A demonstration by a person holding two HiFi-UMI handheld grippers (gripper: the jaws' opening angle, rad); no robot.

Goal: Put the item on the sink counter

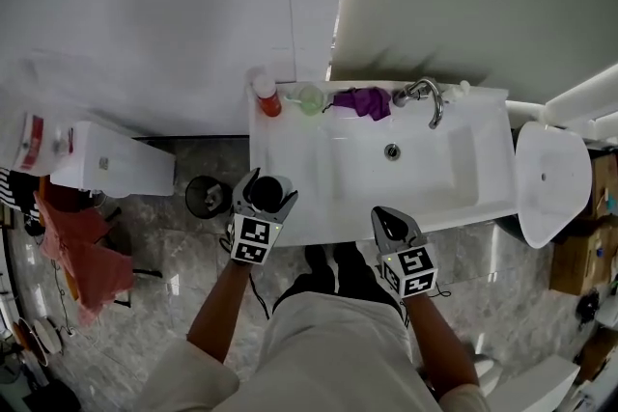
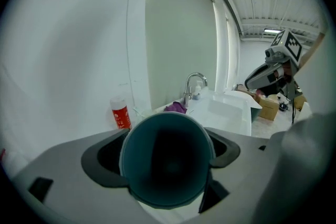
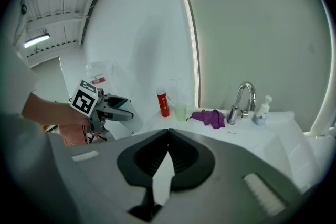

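A dark teal cup [image 1: 266, 196] sits mouth-up between the jaws of my left gripper [image 1: 268, 188], which is shut on it. It hovers at the front left corner of the white sink counter [image 1: 290, 140]. In the left gripper view the cup [image 2: 167, 162] fills the middle, its dark inside facing the camera. My right gripper [image 1: 389, 219] hangs at the counter's front edge, right of centre. Its jaws [image 3: 168, 134] are shut and meet at the tips with nothing between them.
Along the counter's back stand a red bottle [image 1: 267, 97], a pale green cup [image 1: 310, 98], a purple cloth [image 1: 363, 101], a chrome faucet [image 1: 427, 96] and a small soap bottle [image 3: 261, 110]. A black bin [image 1: 207, 196] is on the floor left, a toilet [image 1: 552, 178] right.
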